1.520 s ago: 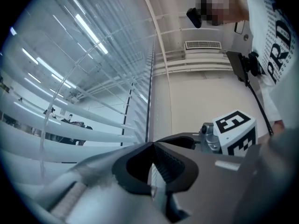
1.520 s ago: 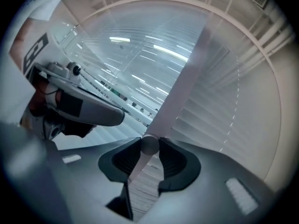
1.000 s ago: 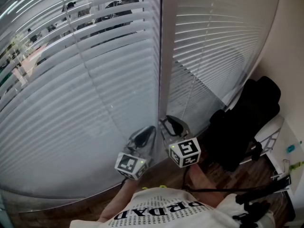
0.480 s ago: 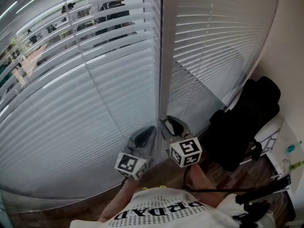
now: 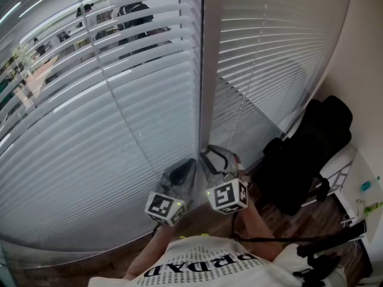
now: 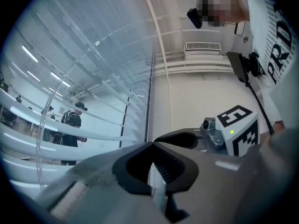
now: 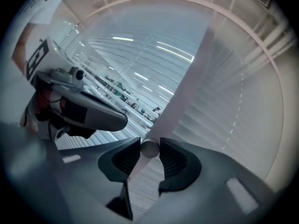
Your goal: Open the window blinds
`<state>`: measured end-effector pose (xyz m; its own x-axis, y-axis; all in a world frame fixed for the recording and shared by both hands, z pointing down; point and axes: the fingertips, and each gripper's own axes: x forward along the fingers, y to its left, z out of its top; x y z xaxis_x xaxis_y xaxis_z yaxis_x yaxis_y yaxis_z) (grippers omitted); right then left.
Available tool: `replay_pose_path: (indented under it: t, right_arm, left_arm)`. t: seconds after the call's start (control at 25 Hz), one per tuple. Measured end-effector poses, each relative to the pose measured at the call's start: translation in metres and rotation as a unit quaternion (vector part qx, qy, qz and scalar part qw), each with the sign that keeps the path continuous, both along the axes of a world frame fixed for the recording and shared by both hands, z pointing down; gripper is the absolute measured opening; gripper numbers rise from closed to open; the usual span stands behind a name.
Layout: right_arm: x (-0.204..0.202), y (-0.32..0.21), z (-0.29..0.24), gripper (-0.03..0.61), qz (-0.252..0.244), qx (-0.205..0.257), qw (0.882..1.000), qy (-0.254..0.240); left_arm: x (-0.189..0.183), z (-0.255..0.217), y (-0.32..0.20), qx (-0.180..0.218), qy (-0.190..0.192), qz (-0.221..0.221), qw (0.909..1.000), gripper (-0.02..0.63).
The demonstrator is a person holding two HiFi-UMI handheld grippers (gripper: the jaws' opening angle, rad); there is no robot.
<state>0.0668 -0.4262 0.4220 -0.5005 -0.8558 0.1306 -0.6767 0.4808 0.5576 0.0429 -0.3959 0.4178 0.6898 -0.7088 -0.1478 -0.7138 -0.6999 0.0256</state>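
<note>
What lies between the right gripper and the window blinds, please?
A round grey knob, seemingly a wand end, pinched by the right gripper, with the window blinds behind; the right gripper view shows it.

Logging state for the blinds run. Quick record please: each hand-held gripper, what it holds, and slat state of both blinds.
left hand-held gripper: jaws together, nothing between them
right hand-held gripper: jaws closed on the round tilt wand
left blind: slats partly tilted, person outside visible through the upper gaps
right blind: slats look closed
frame post: between the two blinds, both grippers near its lower end
</note>
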Motion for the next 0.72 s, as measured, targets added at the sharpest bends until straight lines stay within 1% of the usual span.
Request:
replay_pose_path:
  t: [0.08, 0.16, 0.24, 0.32, 0.4, 0.56, 0.72]
  right_arm:
    - [-0.0016, 0.0002, 0.0011, 0.138, 0.001, 0.025, 0.999, 0.042]
    - [-0.0035, 0.0007, 0.0007, 0.138, 0.003, 0.04, 0.997, 0.069]
    - [-0.0046, 0.0008, 0.0009, 0.138, 0.005, 0.052, 0.995, 0.088]
    - [-0.0049, 0.0007, 0.0014, 0.138, 0.005, 0.059, 0.994, 0.095]
    - [-0.0044, 0.0007, 0.0026, 0.137, 0.003, 0.056, 0.995, 0.085]
    - [-0.0029, 0.0, 0.0034, 0.135, 0.001, 0.033, 0.998, 0.047]
    - [-0.0002, -0.0017, 0.0017, 0.135, 0.002, 0.008, 1.0, -0.014]
  left_arm:
    - [0.0005, 0.0001, -0.0006, -0.001, 0.002, 0.0, 1.0, -0.008]
    - [0.0009, -0.0031, -0.0005, -0.003, 0.01, -0.003, 0.9999, -0.008]
    - [0.0019, -0.0061, 0.0, -0.003, 0.014, -0.004, 0.9999, -0.008]
    - [0.002, -0.003, -0.0003, -0.003, 0.007, -0.002, 1.0, -0.008]
    - [0.0018, 0.0014, -0.0002, -0.003, 0.001, 0.0, 1.0, -0.008]
    - [0.0, 0.0038, 0.0005, -0.002, 0.001, -0.001, 1.0, -0.008]
    - [-0.0005, 0.0032, 0.0003, -0.002, 0.0, -0.001, 1.0, -0.008]
